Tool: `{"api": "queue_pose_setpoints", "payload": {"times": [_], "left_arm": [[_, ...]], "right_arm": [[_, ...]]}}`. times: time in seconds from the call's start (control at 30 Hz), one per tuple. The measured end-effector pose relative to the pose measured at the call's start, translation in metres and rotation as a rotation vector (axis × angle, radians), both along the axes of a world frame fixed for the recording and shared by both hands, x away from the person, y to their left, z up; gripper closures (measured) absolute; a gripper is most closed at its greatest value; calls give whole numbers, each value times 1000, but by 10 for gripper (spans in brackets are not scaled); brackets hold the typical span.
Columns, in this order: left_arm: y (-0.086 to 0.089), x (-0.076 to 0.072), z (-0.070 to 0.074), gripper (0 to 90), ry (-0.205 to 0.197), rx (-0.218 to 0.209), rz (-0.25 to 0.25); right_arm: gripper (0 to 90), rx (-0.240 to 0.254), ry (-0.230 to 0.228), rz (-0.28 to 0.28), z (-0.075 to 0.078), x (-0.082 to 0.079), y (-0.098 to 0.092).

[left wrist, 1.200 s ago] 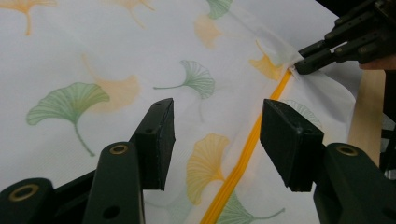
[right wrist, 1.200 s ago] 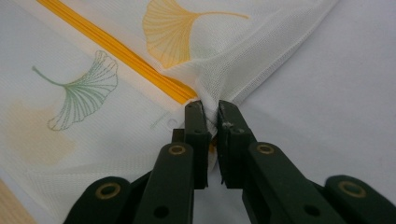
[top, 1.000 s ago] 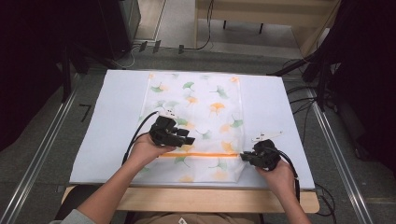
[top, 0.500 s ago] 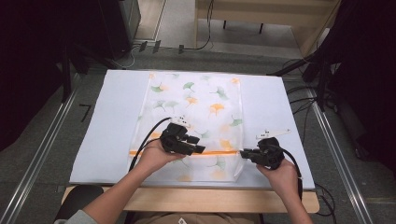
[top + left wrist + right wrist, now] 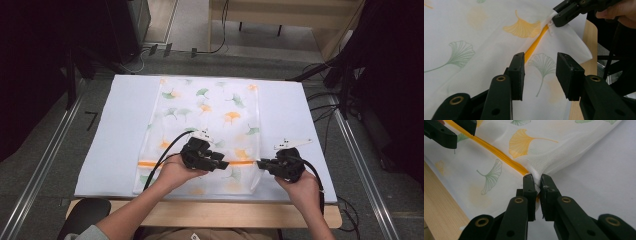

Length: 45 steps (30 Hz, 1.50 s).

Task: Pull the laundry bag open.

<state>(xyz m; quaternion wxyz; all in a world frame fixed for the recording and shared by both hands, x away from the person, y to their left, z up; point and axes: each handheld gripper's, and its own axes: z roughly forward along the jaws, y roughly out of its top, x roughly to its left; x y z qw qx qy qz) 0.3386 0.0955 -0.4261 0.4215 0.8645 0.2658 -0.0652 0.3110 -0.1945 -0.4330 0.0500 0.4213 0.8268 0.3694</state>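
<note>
A white mesh bag (image 5: 207, 130) printed with ginkgo leaves lies flat on a pale mat (image 5: 115, 130) that covers the table (image 5: 210, 214). An orange zip (image 5: 155, 163) runs across the bag near its edge closest to the person, and it serves as the landmark here.

Left of the bag, the mat is bare out to its edge, with a metal rail (image 5: 45, 165) beyond it on the floor.

The left gripper (image 5: 223, 162) sits over the middle of the zip, its cable (image 5: 162, 155) looping back across the bag towards the forearm. In the left gripper view its jaws stand apart, having just been closing; one pad sits right beside the zip (image 5: 534, 46) and the other over a green leaf print, with mesh under the gap. The pads (image 5: 517, 72) press on nothing that I can see.

At the right end of the zip, the right gripper (image 5: 261, 163) is clamped on the bag's corner. In the right gripper view the jaws are pinched together on a fold of mesh (image 5: 537, 176) exactly where the zip (image 5: 499, 153) ends, and the cloth rises in a small tent from that point. The left gripper view shows the same grip from afar, the right gripper (image 5: 556, 18) biting the white zip end.

Right of the zip end, bare mat (image 5: 604, 170) lies beside the bag.
</note>
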Motion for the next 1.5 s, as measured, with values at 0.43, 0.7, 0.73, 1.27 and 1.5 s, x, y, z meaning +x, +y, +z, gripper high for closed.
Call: {"api": "queue_pose_setpoints", "payload": {"times": [0.43, 0.7, 0.73, 1.27, 1.5], "left_arm": [[-23, -6, -11, 576, -13, 21, -31], [-38, -6, -12, 660, 11, 35, -42], [-40, -6, -12, 657, 7, 36, -41], [-63, -1, -18, 611, 5, 23, -31], [-68, 0, -21, 602, 0, 20, -28]], "right_arm": [[852, 12, -2, 3, 1, 1, 0], [852, 14, -8, 8, 2, 0, 1], [852, 15, -9, 7, 2, 0, 1], [852, 15, -24, 21, 5, -3, 4], [852, 30, -31, 42, 7, -5, 6]]}}
